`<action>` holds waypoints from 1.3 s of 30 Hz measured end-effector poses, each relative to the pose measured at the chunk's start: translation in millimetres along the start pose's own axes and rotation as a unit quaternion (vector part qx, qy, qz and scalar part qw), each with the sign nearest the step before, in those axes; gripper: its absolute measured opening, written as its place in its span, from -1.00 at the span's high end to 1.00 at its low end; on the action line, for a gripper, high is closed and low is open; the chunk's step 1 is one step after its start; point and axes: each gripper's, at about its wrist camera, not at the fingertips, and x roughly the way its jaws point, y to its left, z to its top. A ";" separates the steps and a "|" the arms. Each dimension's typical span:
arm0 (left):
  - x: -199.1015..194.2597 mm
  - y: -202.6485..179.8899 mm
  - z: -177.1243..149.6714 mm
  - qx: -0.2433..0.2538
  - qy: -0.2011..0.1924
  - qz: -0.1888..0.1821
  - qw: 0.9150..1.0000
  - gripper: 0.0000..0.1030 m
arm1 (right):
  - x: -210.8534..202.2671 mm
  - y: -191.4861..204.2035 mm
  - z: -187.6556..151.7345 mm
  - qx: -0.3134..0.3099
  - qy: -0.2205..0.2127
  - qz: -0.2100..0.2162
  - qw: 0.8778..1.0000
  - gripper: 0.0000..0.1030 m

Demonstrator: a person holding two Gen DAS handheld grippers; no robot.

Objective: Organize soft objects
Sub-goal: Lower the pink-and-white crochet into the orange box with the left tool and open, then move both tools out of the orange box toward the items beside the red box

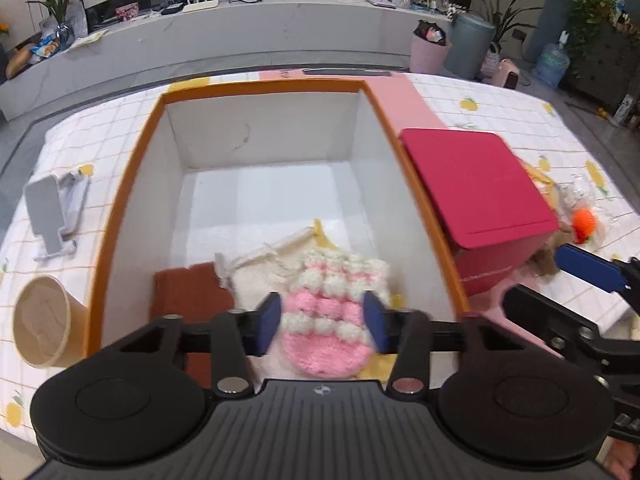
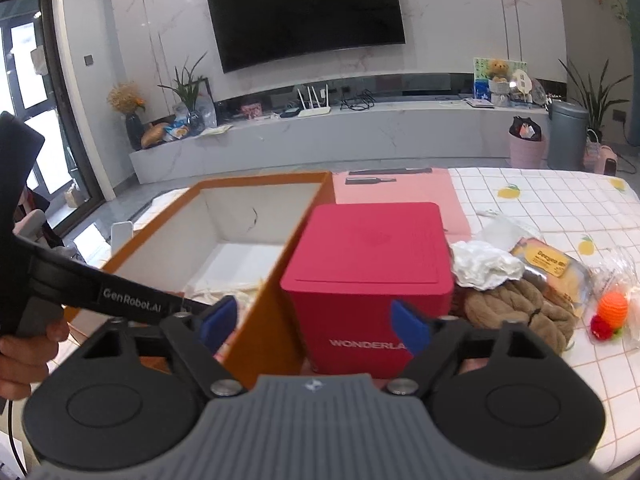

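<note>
Left tongs clenched on a pink-and-white knitted piece, blue pads pressing it from both sides; piece held over the near end of the orange-rimmed box, inside its walls. Landmark for all positions: this orange-rimmed box, open top, white interior. On its floor at the near end: a cream knitted item under and behind the held piece, a rust-brown cloth toward the near-left corner, a bit of yellow fabric showing behind the cream item. Far half of the box floor bare white. Right tongs released, jaws spread wide, nothing between the pads; they hover at the near-right corner of the box, one pad over the box wall, the other in front of the red box that stands touching the orange box's right wall. Red box lid closed, front lettering partly readable as "WONDERLA". Right of the red box, well outside the orange box: a brown woolly bundle, crumpled white cloth on top of it, a yellow packet, an orange knitted ball in clear wrap. Left of the orange box on the checked bench: a paper cup on its side, a grey phone stand
</note>
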 end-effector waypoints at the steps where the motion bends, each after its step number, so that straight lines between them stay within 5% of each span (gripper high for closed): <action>1: 3.7 0.8 0.3 0.004 0.005 0.008 1.000 0.60 | 0.4 1.5 0.2 0.000 0.002 0.002 1.000 -0.49; 4: 18.5 1.6 -0.2 0.008 0.033 -0.010 0.999 0.94 | 0.3 6.0 0.1 -0.008 0.002 0.005 1.000 -0.48; 7: 34.8 -3.7 -3.7 0.020 0.061 -0.035 0.997 0.96 | 1.5 8.5 -1.0 -0.010 0.004 0.008 1.000 -0.48; 12: 71.6 -9.6 -7.8 0.000 0.129 -0.016 0.992 1.00 | 7.6 6.6 -3.1 -0.007 0.011 0.011 1.000 -0.48; 23: 72.9 -27.5 -10.5 0.021 0.131 0.015 0.991 1.00 | 17.1 -3.8 -6.3 0.011 0.020 -0.001 1.000 -0.48; 25: 64.7 -34.4 -12.0 0.036 0.120 0.036 0.992 0.73 | 15.8 -2.9 -6.3 0.010 0.019 -0.001 1.000 -0.48; 32: 36.7 -35.1 -21.0 0.010 0.061 0.039 0.997 0.44 | 6.8 -0.2 -3.4 0.008 0.009 -0.004 1.000 -0.48; 34: 22.6 -39.8 -25.9 0.024 0.026 0.040 0.999 -0.27 | 3.9 0.7 -2.8 0.008 0.009 -0.005 1.000 -0.48; 39: -18.6 -61.0 -34.0 0.091 -0.079 0.095 0.988 -0.63 | -7.4 6.6 1.7 0.005 0.003 -0.007 1.000 -0.49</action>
